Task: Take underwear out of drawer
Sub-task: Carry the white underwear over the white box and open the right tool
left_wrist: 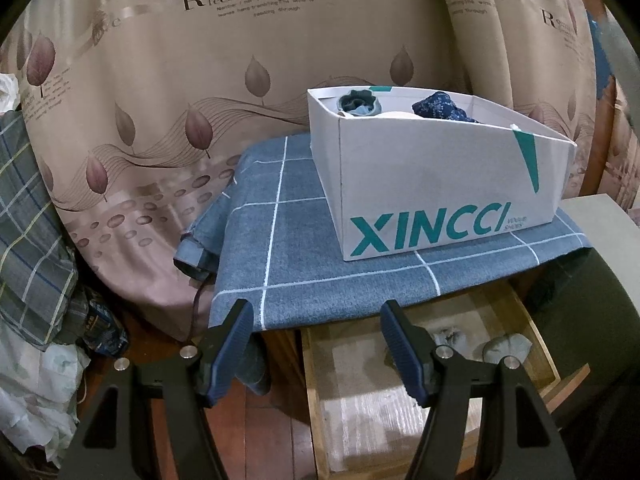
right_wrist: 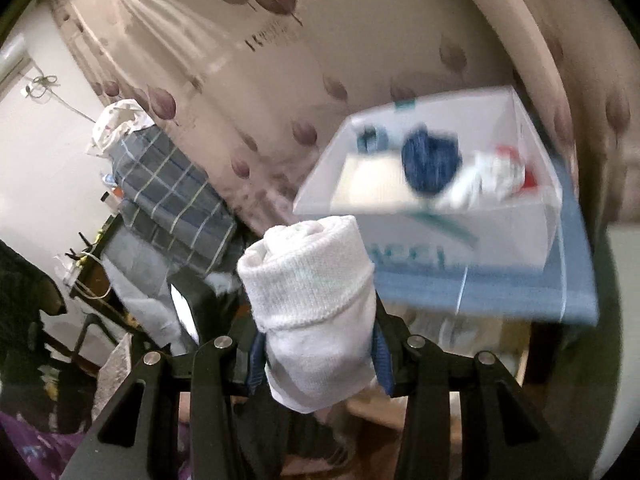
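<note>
A rolled white underwear bundle (right_wrist: 310,304) is clamped between the jaws of the right gripper (right_wrist: 320,360); the blue pads are mostly hidden behind the fabric, and the lower end of the roll is seen hanging below them. The background of the right wrist view is smeared by motion blur, so the white box (right_wrist: 516,236) on the blue checked cloth (right_wrist: 520,296) is only roughly made out; a dark blue item (right_wrist: 428,164) and a white and red item (right_wrist: 500,176) are seen inside it, but what they are cannot be told.

In the left wrist view the left gripper (left_wrist: 316,344) is seen with its jaws wide apart and nothing between them; it is held above the front edge of the cloth (left_wrist: 288,240) and the open wooden drawer (left_wrist: 316,400). The drawer is partly hidden by the right-hand finger; greyish crumpled items (left_wrist: 500,346) are glimpsed at its back, too indistinct to identify. The box (left_wrist: 440,184), lettered XINCCI, stands on the cloth; only the tops of its contents are visible over the rim. A leaf-patterned curtain (left_wrist: 180,80) fills the background.
</note>
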### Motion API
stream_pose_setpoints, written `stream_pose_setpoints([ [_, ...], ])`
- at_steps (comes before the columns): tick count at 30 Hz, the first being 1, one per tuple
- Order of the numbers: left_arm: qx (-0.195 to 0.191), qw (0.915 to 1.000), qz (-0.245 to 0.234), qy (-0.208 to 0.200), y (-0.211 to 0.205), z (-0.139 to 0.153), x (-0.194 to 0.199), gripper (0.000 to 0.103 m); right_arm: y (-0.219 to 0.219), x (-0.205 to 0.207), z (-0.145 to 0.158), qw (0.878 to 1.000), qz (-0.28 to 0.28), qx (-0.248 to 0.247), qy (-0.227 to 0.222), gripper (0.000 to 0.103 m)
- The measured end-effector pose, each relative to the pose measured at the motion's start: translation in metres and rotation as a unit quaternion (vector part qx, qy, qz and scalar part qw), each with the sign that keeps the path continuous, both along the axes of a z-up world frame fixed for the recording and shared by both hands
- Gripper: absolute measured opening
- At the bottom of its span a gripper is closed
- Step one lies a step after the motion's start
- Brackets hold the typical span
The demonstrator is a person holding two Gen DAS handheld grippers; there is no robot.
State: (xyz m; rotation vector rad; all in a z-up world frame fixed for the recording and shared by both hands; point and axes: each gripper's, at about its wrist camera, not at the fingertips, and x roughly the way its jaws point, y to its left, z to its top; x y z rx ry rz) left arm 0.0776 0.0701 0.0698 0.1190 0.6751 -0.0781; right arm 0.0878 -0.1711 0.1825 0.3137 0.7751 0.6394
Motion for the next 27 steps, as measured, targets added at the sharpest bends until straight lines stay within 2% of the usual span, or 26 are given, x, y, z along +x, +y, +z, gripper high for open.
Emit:
stream_pose_setpoints([
  [6,-0.004,1.0,-0.002,0.001,0.002,0.0,0.0,0.068,-0.019,0.051,0.031,0.998,-0.058,-0.009,-0.012,0.041],
  [9,-0.007,1.0,-0.002,0.003,0.003,0.0,0.001,0.068,-0.026,0.074,0.036,0.996,-0.087,-0.035,-0.008,0.041],
  [17,-0.01,0.9999,-0.008,0.005,0.003,-0.001,0.0,0.068,-0.033,0.14,0.018,0.988,-0.128,-0.08,0.03,0.041],
  [27,-0.019,0.9997,-0.015,0.007,0.006,0.0,0.001,0.068,-0.03,0.195,-0.022,0.98,-0.16,-0.094,0.075,0.041],
])
